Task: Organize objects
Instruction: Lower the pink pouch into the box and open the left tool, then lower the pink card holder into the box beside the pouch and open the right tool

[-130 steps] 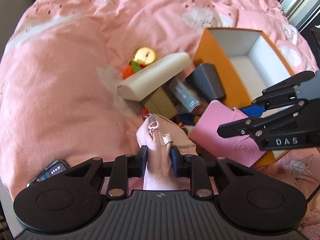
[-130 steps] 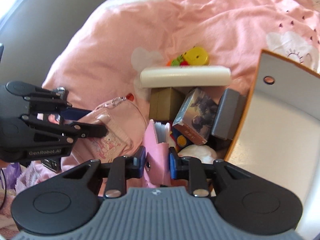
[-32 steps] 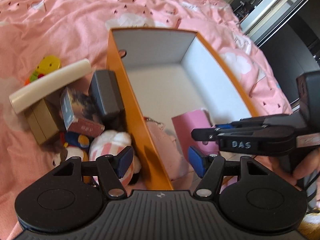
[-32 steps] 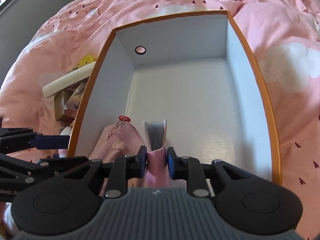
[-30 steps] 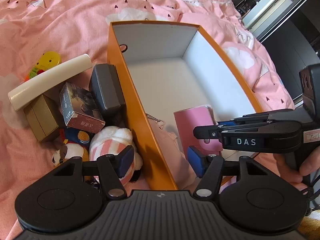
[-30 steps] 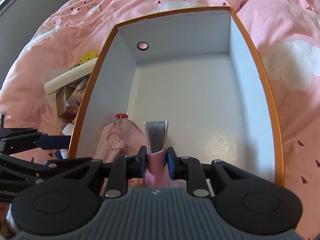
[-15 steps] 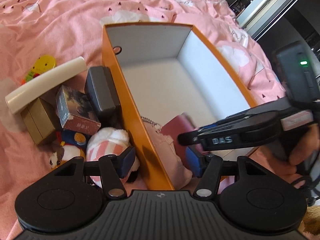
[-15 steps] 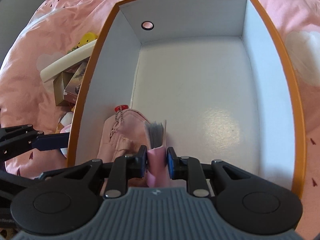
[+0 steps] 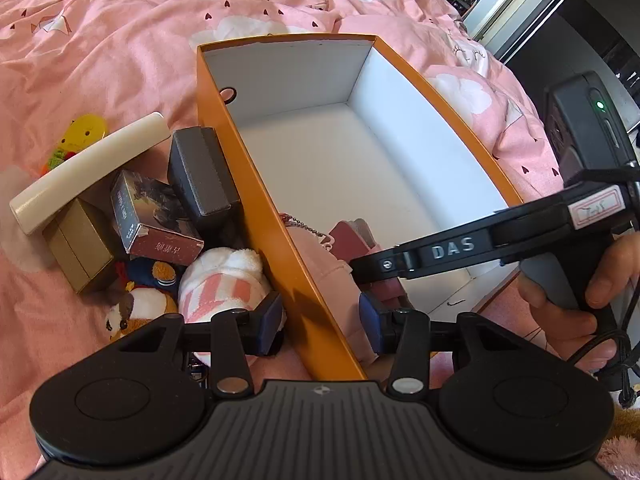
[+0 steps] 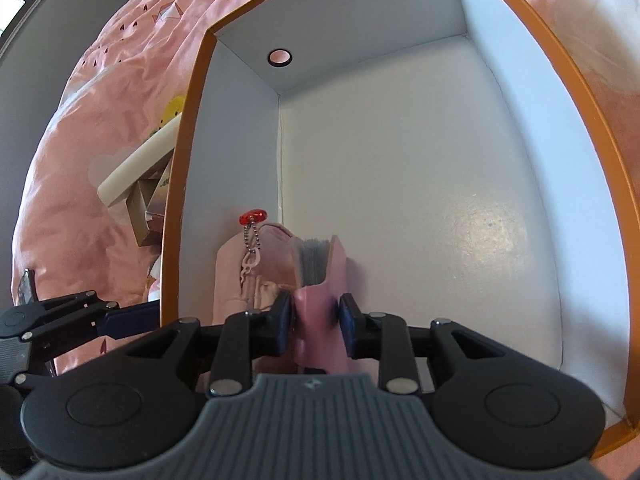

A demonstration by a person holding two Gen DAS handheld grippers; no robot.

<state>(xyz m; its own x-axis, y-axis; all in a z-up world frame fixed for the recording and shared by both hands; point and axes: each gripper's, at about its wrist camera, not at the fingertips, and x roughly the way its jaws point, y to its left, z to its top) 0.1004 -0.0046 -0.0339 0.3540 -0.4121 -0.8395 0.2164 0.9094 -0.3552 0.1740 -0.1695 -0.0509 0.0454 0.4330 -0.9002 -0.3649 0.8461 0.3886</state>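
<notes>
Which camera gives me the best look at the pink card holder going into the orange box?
The right wrist view: the pink card holder stands centred between the right gripper fingers, its cards visible, beside the pink pouch in the orange box. The left wrist view shows only its top; the right gripper's body hides the rest.

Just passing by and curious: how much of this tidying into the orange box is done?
Done: the pink pouch lies in the box. In hand: the pink booklet stands beside it between the right gripper's jaws, which have just been opening, so it seems just released. Left: the cream case, small boxes, plush toys and a yellow toy lie outside on the bed.
</notes>
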